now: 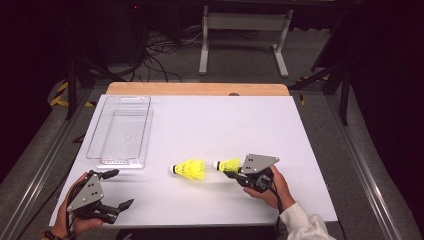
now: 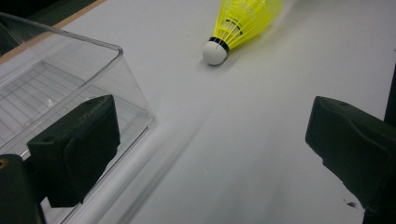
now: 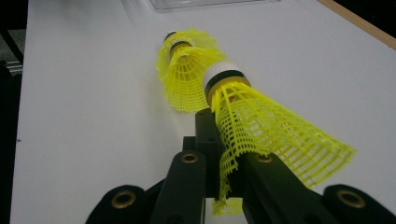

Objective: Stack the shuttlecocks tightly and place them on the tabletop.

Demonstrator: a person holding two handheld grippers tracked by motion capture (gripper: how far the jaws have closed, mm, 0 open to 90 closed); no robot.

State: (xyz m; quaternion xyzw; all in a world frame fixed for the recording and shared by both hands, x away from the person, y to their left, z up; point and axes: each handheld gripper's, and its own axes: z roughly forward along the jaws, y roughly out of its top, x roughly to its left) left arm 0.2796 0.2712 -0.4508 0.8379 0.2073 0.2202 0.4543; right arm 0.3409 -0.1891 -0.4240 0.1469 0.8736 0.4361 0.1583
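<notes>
Two yellow mesh shuttlecocks with white corks are on the white table (image 1: 200,125). One shuttlecock (image 1: 190,169) (image 2: 243,23) (image 3: 184,70) lies on its side near the table's middle front. My right gripper (image 1: 234,171) (image 3: 224,154) is shut on the skirt of the other shuttlecock (image 1: 227,164) (image 3: 261,126), holding it just off the table with its cork pointing left toward the lying one. My left gripper (image 1: 120,189) (image 2: 210,154) stands open at the front left corner, nothing between its jaws, just in front of the clear tray.
A clear plastic tray (image 1: 120,131) (image 2: 56,84) with a ribbed floor sits at the table's left side, nothing in it. A wooden strip (image 1: 197,89) runs along the table's far edge. Cables and a table frame lie on the floor beyond.
</notes>
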